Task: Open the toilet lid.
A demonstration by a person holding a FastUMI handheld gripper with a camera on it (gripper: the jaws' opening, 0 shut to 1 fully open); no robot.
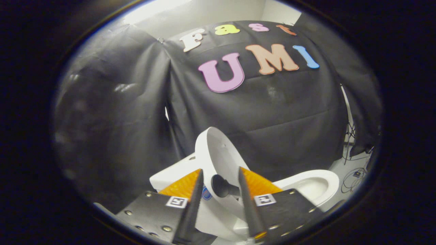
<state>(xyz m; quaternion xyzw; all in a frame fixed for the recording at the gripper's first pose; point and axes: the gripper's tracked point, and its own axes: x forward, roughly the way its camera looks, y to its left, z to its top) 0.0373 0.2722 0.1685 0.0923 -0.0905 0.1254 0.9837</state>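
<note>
**Lid raised, jaws around its knob**

The toilet lid (218, 160) stands lifted, near upright or tilted a little back toward the cistern (170, 175), with the black cloth wall behind it. A dark round knob (220, 186) juts from the lid's face, and it sits between the two fingers (196, 197) of the gripper (220, 197). The jaws are partly open, set only a little wider than the knob. The right finger looks to touch the knob's stem, while a gap seems to remain on the left side. The fisheye bend makes contact hard to judge, so I cannot say they are pressing on it from both sides.

The hold makes sense: the knob gives a two-finger tool something to catch on a smooth, broad lid that offers no other edge, and staying around it keeps the lid from dropping back.

The lid is white, glossy and oval, its inner face turned toward the camera. To the right, beyond the fingers, the white bowl and seat (313, 185) lie uncovered. By my reading the opening is mostly or wholly done.
</note>
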